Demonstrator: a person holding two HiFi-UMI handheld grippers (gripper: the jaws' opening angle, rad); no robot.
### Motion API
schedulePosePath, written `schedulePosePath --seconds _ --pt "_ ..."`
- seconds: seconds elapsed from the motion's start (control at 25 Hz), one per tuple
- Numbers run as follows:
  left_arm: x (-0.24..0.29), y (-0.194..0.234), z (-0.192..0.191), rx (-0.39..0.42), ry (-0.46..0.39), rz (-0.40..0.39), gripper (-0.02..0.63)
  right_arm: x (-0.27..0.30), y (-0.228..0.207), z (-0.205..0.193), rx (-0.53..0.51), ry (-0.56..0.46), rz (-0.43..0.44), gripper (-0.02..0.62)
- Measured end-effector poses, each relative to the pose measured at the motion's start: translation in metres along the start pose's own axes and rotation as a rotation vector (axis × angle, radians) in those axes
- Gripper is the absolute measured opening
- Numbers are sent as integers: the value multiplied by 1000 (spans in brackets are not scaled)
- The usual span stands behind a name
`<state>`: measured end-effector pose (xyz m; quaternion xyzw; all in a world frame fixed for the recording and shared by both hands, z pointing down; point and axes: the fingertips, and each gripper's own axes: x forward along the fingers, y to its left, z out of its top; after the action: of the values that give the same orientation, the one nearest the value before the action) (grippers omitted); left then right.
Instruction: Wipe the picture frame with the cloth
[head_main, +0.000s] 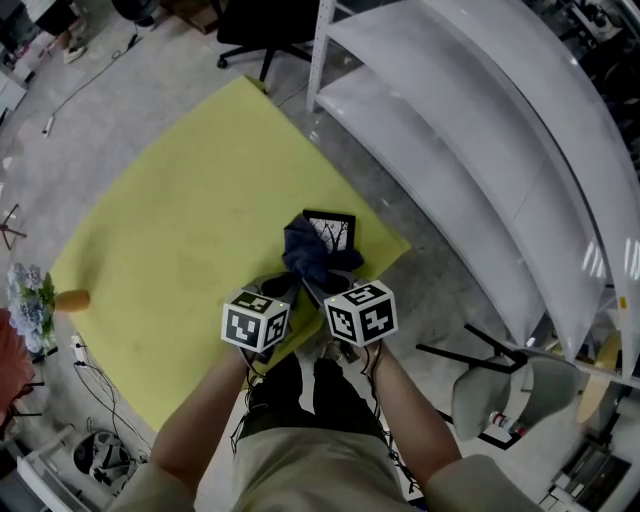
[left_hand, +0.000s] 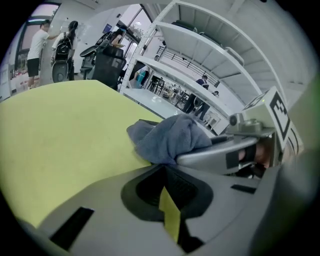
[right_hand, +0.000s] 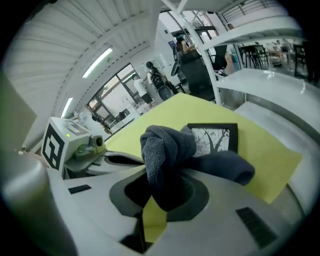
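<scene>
A: Yellow table is under both tools. Where's the picture frame from the right gripper?

B: Straight ahead of its jaws, a touch right, lying flat. We're clamped on the cloth; its loose end drapes over the frame's near left corner.

A: Left gripper?

B: Just beside on the left, jaws together, empty. Right is nearer, so we'd wipe by pushing forward across the frame.
</scene>
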<state>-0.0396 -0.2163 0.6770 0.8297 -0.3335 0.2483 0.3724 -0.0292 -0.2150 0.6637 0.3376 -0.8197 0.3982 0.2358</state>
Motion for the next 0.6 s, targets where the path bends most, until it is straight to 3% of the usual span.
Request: schedulePosePath --seconds 0.24,0.44,0.6 --pt "1 1 -1 -47 -11 -16 8 -13 -13 -20 -4 31 2 54" --pt "0 3 0 -40 -12 -12 8 -45 -45 -32 -34 54 -112 54" --pt "0 3 0 -8 -11 -2 8 -77 -77 -45 -78 94 -265 55"
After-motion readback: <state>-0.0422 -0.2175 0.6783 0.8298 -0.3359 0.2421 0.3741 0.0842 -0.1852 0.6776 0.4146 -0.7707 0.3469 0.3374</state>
